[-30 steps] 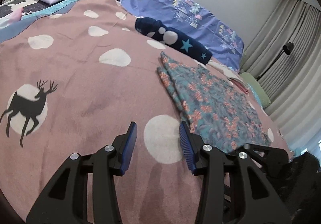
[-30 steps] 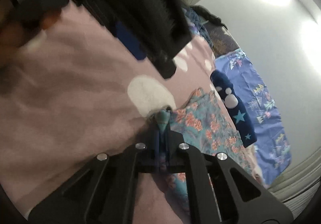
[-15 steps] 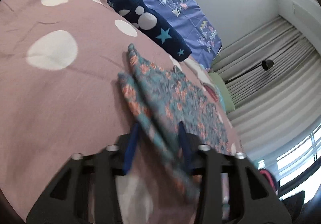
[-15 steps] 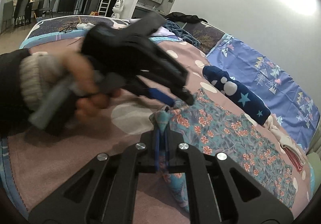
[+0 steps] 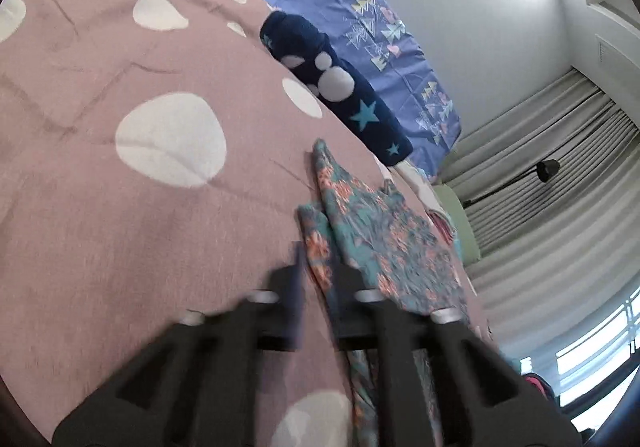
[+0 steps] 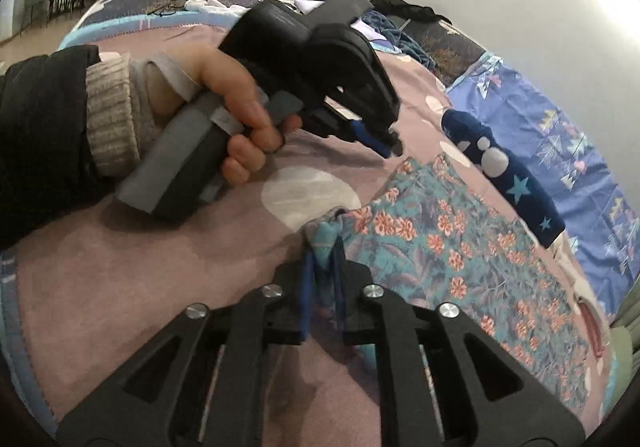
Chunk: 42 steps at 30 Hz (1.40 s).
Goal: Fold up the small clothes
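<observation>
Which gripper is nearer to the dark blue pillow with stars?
Left. The left gripper hovers just short of the star pillow; the right gripper, pinching the floral garment corner, sits farther back.

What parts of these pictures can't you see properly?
- Left wrist view: the left tool is smeared by motion blur, so whether it has closed on the flowery cloth is unclear.
- Right wrist view: the right tool covers the cloth corner it pinches.
- Right wrist view: the cloth's far end runs off the picture edge.
</observation>
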Motion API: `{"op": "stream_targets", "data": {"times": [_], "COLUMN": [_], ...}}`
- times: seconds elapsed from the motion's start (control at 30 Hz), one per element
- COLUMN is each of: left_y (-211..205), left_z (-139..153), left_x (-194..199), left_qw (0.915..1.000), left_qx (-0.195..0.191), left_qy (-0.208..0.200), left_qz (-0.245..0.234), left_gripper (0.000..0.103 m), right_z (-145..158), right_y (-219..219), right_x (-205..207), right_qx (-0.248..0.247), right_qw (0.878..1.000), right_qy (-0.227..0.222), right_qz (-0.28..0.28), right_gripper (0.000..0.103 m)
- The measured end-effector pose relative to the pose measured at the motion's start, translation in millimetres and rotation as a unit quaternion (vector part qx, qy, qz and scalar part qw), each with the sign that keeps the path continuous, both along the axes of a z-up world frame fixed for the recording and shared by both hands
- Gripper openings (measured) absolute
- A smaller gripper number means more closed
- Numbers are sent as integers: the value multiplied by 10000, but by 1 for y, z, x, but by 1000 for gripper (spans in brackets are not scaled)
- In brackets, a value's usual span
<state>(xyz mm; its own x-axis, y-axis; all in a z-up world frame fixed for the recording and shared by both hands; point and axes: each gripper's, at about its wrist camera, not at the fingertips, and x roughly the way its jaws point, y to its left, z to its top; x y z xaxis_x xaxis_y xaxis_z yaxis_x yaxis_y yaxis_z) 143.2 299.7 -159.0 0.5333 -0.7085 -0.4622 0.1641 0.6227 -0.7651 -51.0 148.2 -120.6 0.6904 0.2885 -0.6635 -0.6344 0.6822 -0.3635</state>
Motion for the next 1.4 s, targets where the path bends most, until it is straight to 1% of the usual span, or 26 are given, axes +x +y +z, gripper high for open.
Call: {"op": "stream_targets", "data": {"times": [0.03, 0.07, 0.1, 0.13, 0.17, 0.27, 0.33, 0.37, 0.4, 0.43, 0.47, 0.57, 0.67, 0.7, 0.73, 0.77, 0.83, 0.97, 1.0, 1.03, 1.07, 1.1, 1.13, 1.2, 1.3, 1.4], "left_y": [-1, -4, -11, -17, -26, -43, -50, -50, -49, -45, -41, -34, -38, -38, -39, -39, -39, -54, -57, -60, -61, -61, -62, -63, -69, -92], "left_z": [1, 3, 6, 7, 8, 8, 7, 5, 2, -3, -6, -10, -8, -7, -6, -7, -7, -4, -4, -2, -2, -2, -1, 7, 33, 69], "left_x": [-2, -4, -6, -6, -6, 4, 20, 26, 34, 41, 42, 35, 35, 34, 35, 36, 37, 40, 42, 45, 47, 49, 52, 53, 49, 43], "left_qw": [10000, 9998, 9995, 9990, 9983, 9965, 9973, 9977, 9984, 9992, 9997, 10000, 9998, 9997, 9997, 9997, 9997, 9979, 9973, 9965, 9962, 9961, 9956, 9943, 9936, 9917], "left_qx": [-28, -29, 5, 68, 155, 384, 392, 407, 409, 245, 101, -15, 195, 230, 225, 186, 158, 467, 524, 593, 621, 649, 702, 850, 861, 864], "left_qy": [-16, -68, -103, -115, -133, -182, -88, -30, 92, 199, 173, 20, 23, 9, 12, 28, 44, -5, -3, -2, 4, 26, 91, 39, -201, -522], "left_qz": [-58, -165, -310, -429, -543, -725, -621, -537, -384, -227, -117, -37, -69, -91, -106, -136, -196, -453, -517, -582, -602, -602, -620, -640, -701, -793], "left_gripper": [43, 48, 51, 55, 56, 56, 45, 22, 6, 6, 6, 5, 6, 7, 7, 7, 9, 16, 16, 16, 13, 8, 8, 6, 6, 6], "right_z": [1, 2, 4, 6, 5, -4, -10, -11, -13, -15, -11, -4, -10, -8, -6, -3, -7, -15, -16, -16, -15, -14, -8, 8, 39, 65], "right_y": [-1, -3, -5, -6, -7, -5, 2, 8, 11, 13, 13, 7, 4, 3, 2, 1, 2, 12, 15, 16, 16, 13, 6, -12, -43, -75], "right_x": [-3, -6, -11, -13, -17, -11, -2, 3, 8, 14, 13, 4, 14, 12, 9, 8, 4, 8, 13, 17, 22, 27, 28, 25, 19, 13], "right_qx": [-1, -17, -53, -101, -194, -505, -645, -705, -774, -812, -664, -417, -480, -438, -411, -413, -548, -795, -787, -721, -647, -647, -409, 111, 798, 1374], "right_qw": [10000, 10000, 9999, 9996, 9991, 9980, 9968, 9957, 9950, 9949, 9963, 9974, 9979, 9979, 9979, 9977, 9965, 9943, 9944, 9953, 9961, 9948, 9960, 9961, 9908, 9820], "right_qy": [-18, -57, -139, -237, -336, -311, -354, -490, -525, -450, -361, -450, -127, -150, -184, -214, -249, -366, -375, -319, -216, -234, -148, -96, -210, -230], "right_qz": [-16, -27, -58, -107, -153, -230, -310, -336, -345, -392, -410, -372, -422, -449, -460, -489, -586, -604, -593, -568, -553, -756, -784, -875, -1074, -1276], "right_gripper": [13, 18, 27, 41, 52, 53, 53, 46, 30, 5, 4, 4, 6, 8, 14, 32, 51, 52, 51, 45, 22, 9, 6, 5, 5, 5]}}
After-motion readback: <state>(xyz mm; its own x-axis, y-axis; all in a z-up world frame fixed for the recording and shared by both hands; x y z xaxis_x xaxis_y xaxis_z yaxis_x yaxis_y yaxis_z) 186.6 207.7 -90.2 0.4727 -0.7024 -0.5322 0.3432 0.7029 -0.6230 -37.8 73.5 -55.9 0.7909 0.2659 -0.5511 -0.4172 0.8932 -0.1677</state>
